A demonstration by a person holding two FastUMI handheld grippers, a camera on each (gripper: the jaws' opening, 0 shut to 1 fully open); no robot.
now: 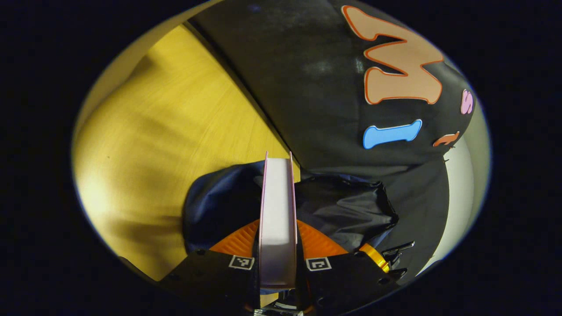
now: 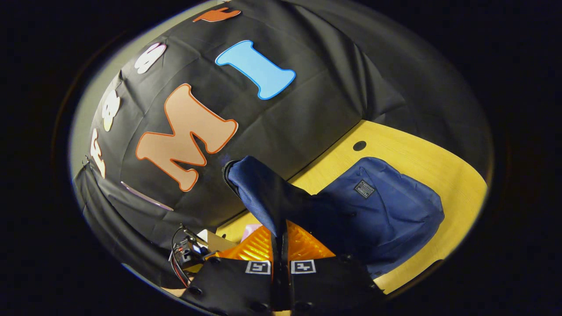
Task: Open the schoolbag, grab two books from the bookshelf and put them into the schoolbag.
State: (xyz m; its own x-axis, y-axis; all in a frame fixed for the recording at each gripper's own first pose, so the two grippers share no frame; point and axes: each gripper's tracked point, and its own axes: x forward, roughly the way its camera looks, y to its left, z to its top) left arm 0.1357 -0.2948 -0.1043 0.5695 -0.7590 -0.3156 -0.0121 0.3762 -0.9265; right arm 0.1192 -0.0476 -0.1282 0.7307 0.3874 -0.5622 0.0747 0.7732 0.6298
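Left gripper view: my left gripper [image 1: 277,256] had its jaws clamped on a book [image 1: 277,210], held edge-on, long axis pointing straight ahead toward the schoolbag [image 1: 347,206] mouth just beyond, over the tabletop [image 1: 167,145].

Right gripper view: my right gripper [image 2: 280,259] pinched the bag's flap [image 2: 263,188], lifting it; the bag's body lay right.

Nearer to the opening: the left, I judged.

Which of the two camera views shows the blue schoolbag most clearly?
The right gripper view: the schoolbag lies on the table with its body and label patch visible. The left gripper view shows just its dark opening behind the held book.
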